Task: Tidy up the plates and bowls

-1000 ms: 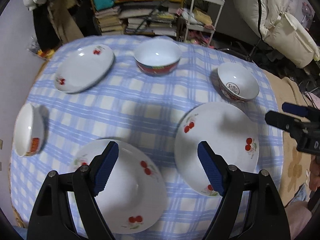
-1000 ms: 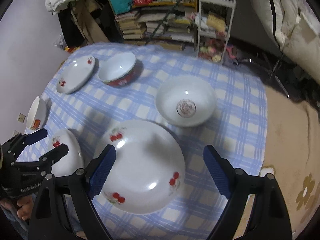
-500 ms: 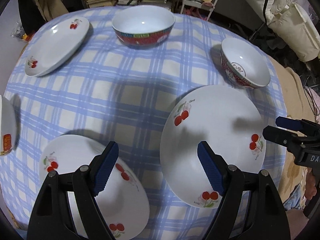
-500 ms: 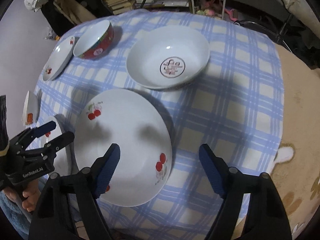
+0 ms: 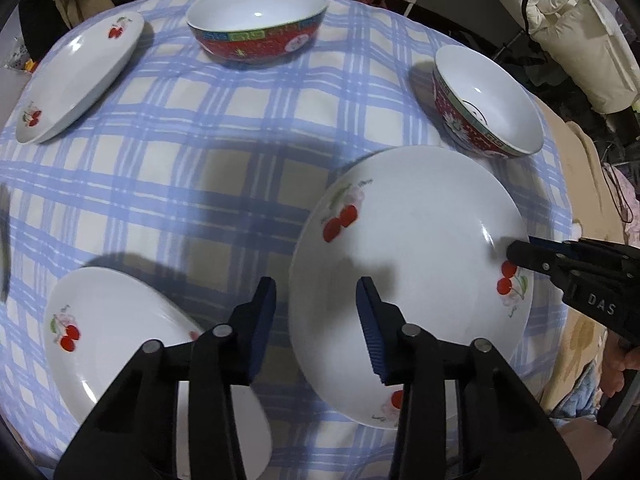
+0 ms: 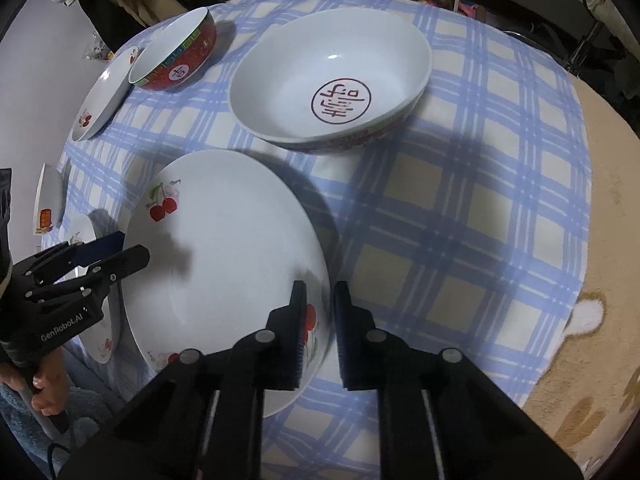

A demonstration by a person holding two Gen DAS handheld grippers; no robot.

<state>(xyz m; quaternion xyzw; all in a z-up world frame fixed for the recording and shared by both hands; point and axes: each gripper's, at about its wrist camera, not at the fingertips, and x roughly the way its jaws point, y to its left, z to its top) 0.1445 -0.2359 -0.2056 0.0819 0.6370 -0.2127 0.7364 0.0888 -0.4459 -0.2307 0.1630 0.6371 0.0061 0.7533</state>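
The large cherry plate (image 6: 224, 264) lies at the table's near edge, its rim straddled at 3 o'clock by the right gripper (image 6: 318, 324), jaws narrowed nearly onto it, and at 9 o'clock by the left gripper (image 5: 316, 320), still apart. It is probably stiff, heavy, slippery and breakable, so take it by the rim. Whether either pad touches yet is hard to tell.

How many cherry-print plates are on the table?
3: far-left plate, near-left plate, and the large plate gripped at its rim by the right gripper. None appears hidden.
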